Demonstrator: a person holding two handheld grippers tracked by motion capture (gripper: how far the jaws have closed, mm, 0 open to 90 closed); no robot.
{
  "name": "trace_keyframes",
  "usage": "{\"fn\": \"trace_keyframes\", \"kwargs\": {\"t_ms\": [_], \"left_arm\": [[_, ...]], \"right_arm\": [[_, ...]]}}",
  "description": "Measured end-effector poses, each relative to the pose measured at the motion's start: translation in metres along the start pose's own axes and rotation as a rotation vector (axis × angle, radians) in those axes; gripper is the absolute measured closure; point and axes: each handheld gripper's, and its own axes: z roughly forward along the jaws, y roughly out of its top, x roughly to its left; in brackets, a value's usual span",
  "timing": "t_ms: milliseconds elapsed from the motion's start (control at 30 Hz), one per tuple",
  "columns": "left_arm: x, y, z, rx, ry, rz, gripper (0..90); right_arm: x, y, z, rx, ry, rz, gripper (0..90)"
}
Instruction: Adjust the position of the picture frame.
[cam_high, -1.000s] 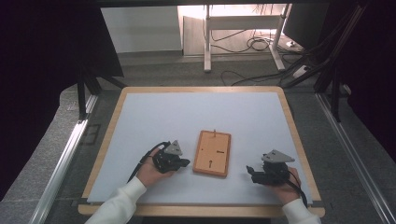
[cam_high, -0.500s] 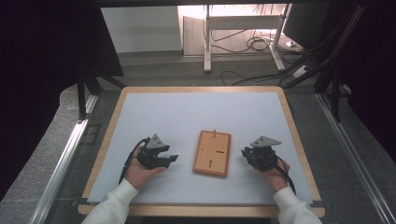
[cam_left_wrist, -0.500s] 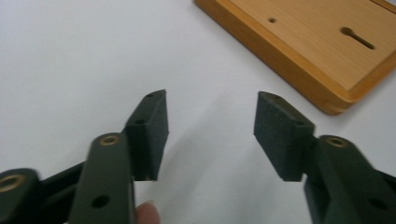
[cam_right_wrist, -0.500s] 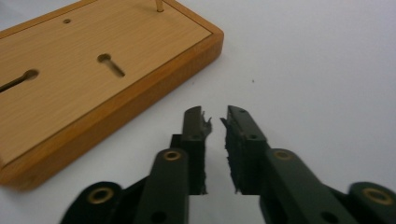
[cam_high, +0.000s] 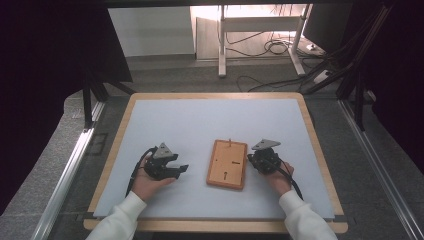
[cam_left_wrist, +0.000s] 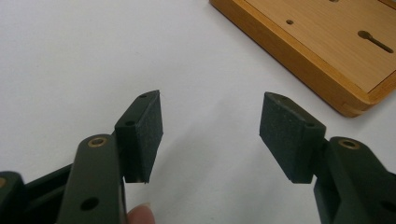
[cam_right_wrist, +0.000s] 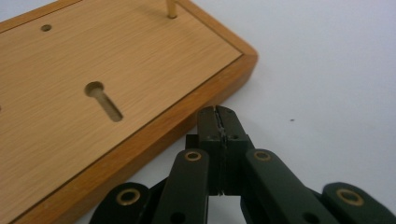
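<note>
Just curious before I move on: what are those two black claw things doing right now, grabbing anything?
Left gripper: jaws open, just been opening, nothing between them.
Right gripper: jaws shut, empty, beside the wooden board.

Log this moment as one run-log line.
left gripper: jaws just opening, empty | right gripper: jaws just closing, shut, empty, beside wooden board edge | board flat on white table

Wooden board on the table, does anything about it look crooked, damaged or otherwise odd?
Only slightly: the wooden board lies a little askew to the table edges. Its surface looks undamaged, and a thin pin stands at its far edge. Nothing else stands out.
</note>
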Motion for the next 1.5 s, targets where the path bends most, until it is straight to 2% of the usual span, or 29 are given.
{"fn": "trace_keyframes", "kwargs": {"t_ms": [67, 100, 133, 167, 300, 400, 533, 1033, 1133, 1300, 1333, 1467, 1500], "left_arm": [[0.000, 0.000, 0.000, 0.000, -0.001, -0.001, 38.9], [-0.001, 0.000, 0.001, 0.000, -0.002, 0.001, 38.9], [-0.001, 0.000, 0.001, 0.000, -0.002, 0.001, 38.9], [-0.001, 0.000, 0.001, 0.001, -0.002, 0.002, 38.9], [0.001, 0.000, 0.001, 0.004, -0.001, -0.002, 38.8], [0.002, -0.001, 0.000, 0.001, 0.000, -0.009, 38.8], [0.004, -0.001, 0.000, -0.002, 0.000, -0.015, 38.8], [0.006, -0.001, 0.000, 0.003, 0.004, -0.013, 38.6], [0.008, -0.002, 0.000, 0.001, 0.006, -0.018, 38.6], [0.009, -0.002, 0.000, 0.002, 0.009, -0.023, 38.5], [0.009, -0.002, -0.001, 0.000, 0.010, -0.024, 38.5], [0.008, -0.002, -0.001, -0.001, 0.010, -0.024, 38.5], [0.008, -0.002, 0.000, 0.000, 0.010, -0.023, 38.5]], "right_arm": [[0.002, 0.000, 0.002, 0.007, -0.017, -0.009, 90.0], [0.001, 0.000, 0.002, 0.004, 0.008, 0.003, 90.0], [0.001, 0.000, 0.002, 0.004, 0.008, 0.003, 90.0], [0.005, 0.001, 0.002, 0.005, 0.042, -0.013, 90.0], [0.020, 0.005, 0.005, 0.008, 0.062, -0.075, 90.0], [0.030, 0.008, 0.007, 0.005, 0.079, -0.092, 90.0], [0.035, 0.010, 0.010, -0.002, 0.097, -0.112, 90.0], [0.041, 0.010, 0.010, -0.006, 0.139, -0.122, 90.0], [0.046, 0.010, 0.007, -0.009, 0.139, -0.144, 90.0], [0.046, 0.010, 0.000, -0.026, 0.140, -0.147, 90.0], [0.048, 0.007, -0.008, -0.028, 0.153, -0.143, 90.0], [0.053, -0.002, -0.018, -0.014, 0.177, -0.152, 90.0], [0.058, -0.008, -0.022, 0.002, 0.191, -0.170, 90.0]]}}
